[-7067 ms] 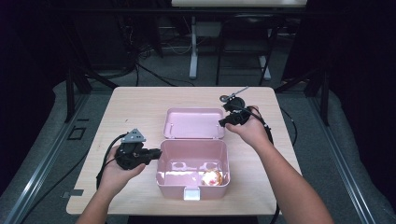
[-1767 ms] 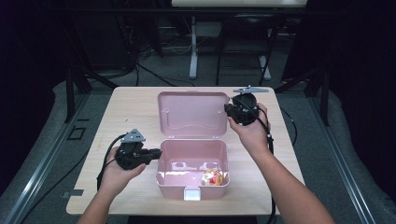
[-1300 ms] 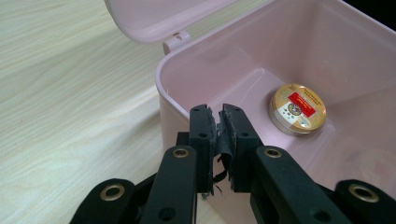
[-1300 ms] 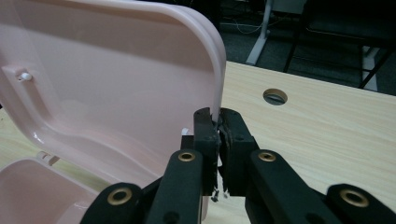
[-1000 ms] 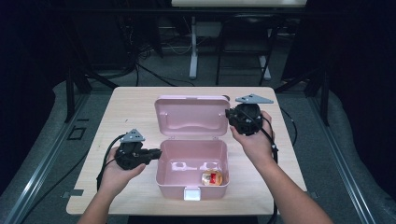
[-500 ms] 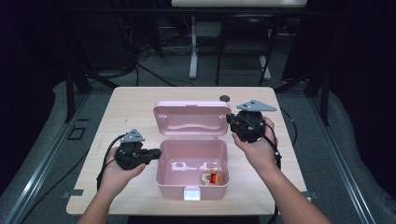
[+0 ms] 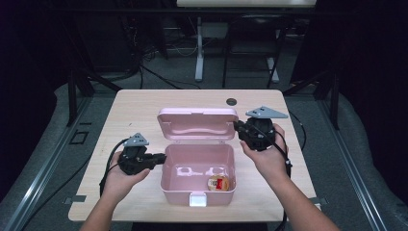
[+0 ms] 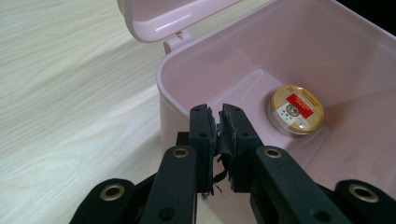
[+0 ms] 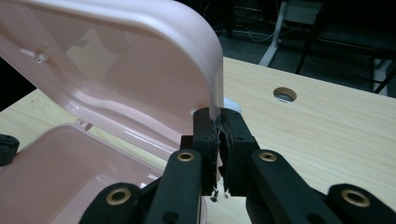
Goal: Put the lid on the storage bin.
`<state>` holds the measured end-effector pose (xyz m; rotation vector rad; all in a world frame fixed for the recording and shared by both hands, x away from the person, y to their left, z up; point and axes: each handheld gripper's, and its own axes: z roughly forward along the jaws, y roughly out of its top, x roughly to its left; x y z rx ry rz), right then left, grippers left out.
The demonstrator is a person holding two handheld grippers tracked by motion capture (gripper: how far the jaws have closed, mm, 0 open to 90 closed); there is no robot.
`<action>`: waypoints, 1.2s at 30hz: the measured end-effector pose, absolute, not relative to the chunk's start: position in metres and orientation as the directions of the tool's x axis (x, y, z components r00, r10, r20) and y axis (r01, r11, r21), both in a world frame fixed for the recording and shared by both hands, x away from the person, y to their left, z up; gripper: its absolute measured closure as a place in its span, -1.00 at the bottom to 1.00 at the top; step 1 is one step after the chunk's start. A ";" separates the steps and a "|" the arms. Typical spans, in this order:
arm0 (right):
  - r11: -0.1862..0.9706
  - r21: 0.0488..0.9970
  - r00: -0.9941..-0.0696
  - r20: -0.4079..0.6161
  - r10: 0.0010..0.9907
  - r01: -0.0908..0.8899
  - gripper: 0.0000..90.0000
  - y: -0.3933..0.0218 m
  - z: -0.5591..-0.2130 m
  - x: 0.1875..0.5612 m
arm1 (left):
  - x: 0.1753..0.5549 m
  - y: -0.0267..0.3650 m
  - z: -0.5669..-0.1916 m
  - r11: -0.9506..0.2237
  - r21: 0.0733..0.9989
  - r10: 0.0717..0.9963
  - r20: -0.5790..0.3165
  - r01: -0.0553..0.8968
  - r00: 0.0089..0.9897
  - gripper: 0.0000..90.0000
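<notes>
A pink plastic box [image 7: 178, 195] stands open near the table's front edge, with a small round gold-and-red tin [image 7: 219, 183] on its floor at the right. Its hinged lid [image 7: 197, 122] stands half raised and leans over the box. My right gripper [image 7: 236, 126] is shut on the lid's right edge; in the right gripper view the jaws [image 9: 218, 114] pinch the lid [image 9: 116, 60] rim. My left gripper [image 7: 161, 156] is shut on the box's left wall. In the left gripper view its tips [image 8: 218, 112] clamp that wall [image 8: 280, 51], beyond which lies the tin [image 8: 295, 109].
The light wooden table [image 7: 134, 110] has a round cable hole [image 7: 232, 101] behind the lid. A white latch [image 7: 197, 198] sits on the box's front wall. Dark floor, cables and metal stands surround the table.
The lid has swung up from lying flat behind the box and tips toward me over it. My right gripper came nearer with the lid's edge. The left gripper stayed put.
</notes>
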<state>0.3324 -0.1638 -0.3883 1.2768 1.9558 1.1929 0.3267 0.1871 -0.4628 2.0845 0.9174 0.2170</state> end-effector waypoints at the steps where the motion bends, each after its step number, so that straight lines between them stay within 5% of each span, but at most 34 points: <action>1: 0.167 0.875 -0.425 0.048 0.904 0.454 0.90 -0.164 -0.388 0.332 | 0.327 0.187 -0.463 -0.391 0.750 0.677 -0.159 0.534 0.718 0.84; 36: 0.183 0.881 -0.441 0.032 0.897 0.436 0.90 -0.165 -0.392 0.319 | 0.324 0.192 -0.451 -0.370 0.775 0.696 -0.133 0.512 0.705 0.88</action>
